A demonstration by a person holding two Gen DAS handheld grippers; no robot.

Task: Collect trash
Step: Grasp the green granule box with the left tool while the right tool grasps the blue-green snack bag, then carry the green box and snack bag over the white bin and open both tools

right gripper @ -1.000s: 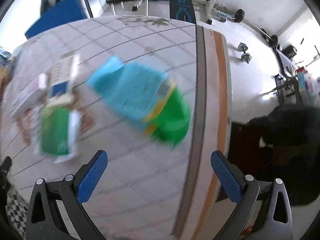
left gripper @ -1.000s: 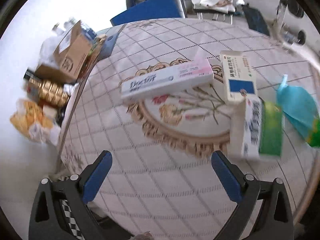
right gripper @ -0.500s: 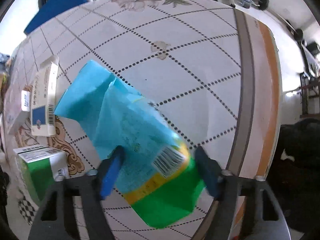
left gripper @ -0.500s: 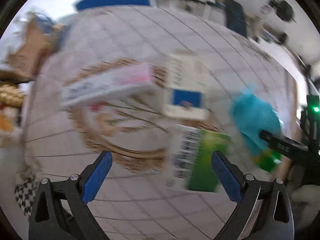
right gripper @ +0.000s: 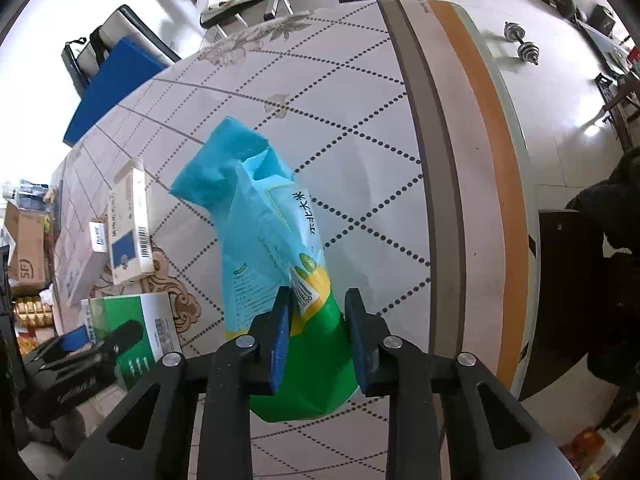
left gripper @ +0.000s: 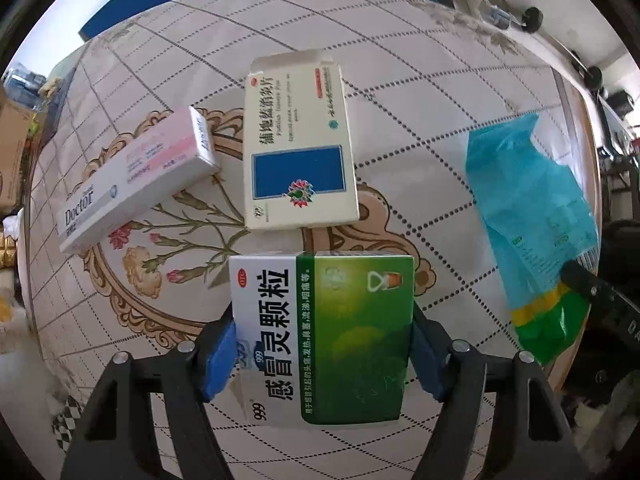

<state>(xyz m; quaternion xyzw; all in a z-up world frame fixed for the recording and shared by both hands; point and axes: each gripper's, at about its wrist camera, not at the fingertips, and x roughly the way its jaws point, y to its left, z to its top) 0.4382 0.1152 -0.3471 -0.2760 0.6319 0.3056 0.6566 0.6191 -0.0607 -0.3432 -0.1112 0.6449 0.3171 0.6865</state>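
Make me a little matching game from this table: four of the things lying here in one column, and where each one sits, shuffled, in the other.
Things:
1. green and white box
2. blue and green bag
3. pink and white box
4. cream box with a blue panel

Places:
A. at the left of the table, marked "Doctor"
B. between the left gripper's closing jaws
C. flat in the middle of the table, above the green and white box
D. between the right gripper's closing jaws

Pairs: 1-B, 2-D, 3-A, 4-C
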